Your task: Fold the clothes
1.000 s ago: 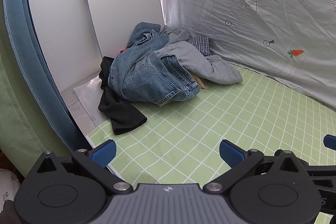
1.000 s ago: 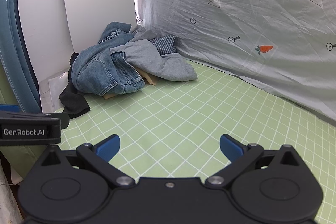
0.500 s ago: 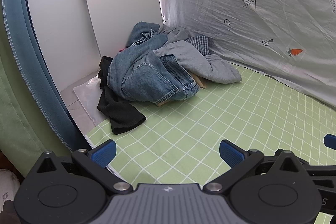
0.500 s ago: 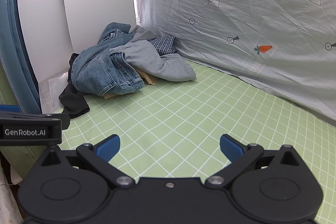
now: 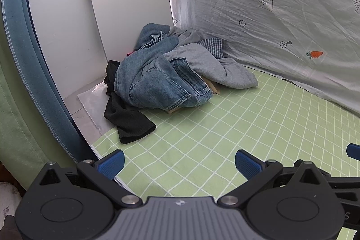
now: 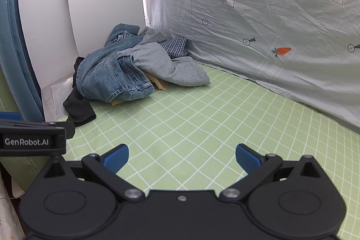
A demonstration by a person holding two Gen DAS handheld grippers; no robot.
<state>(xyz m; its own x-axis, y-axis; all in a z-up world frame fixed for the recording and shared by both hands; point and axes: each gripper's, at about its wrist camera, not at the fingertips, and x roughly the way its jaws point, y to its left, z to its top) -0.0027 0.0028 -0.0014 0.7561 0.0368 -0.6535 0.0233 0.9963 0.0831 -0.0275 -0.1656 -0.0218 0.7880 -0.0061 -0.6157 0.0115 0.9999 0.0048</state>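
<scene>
Left tool (image 5: 178,163): released, blue pads spread wide, nothing between them. Hung low over the near edge of the desk, aimed at the pile; judged a ready posture, not a grasp.

Right tool (image 6: 181,156): likewise released & empty. Sat just beside the left one, same heading; its branded side showed at the left edge of the rt wrist view.

Clothes pile (image 5: 175,75): unfolded, heaped in the far left corner, well apart from both tools. Probably dumped there to leave the middle of the cloth free as a folding area.

Jeans (image 5: 157,84): on top & frontmost, crumpled, waistband toward the tools. Judged the likely first pick, since nothing lay over them on the near side.

Grey garment (image 5: 209,64): draped over the jeans' rt side, spilling onto the cloth.

Black garment (image 5: 130,120): trailed out from under the pile's left, closest to the tools.

Checked fabric (image 5: 212,46): at the back, mostly buried.

Tan item (image 6: 157,83): beneath the pile; type could not be told.

Green grid cloth (image 5: 236,127): covered the desk; lines wd serve as a guide for squaring folds.

White board (image 5: 128,3): leaned upright behind the pile, acting as a backstop.

Printed sheet (image 6: 258,15): hung along the rt side as a backdrop.

Progress: nil seen; no garment laid flat yet.

Risk: lifting the jeans may drag the grey garment along w/ them.
</scene>
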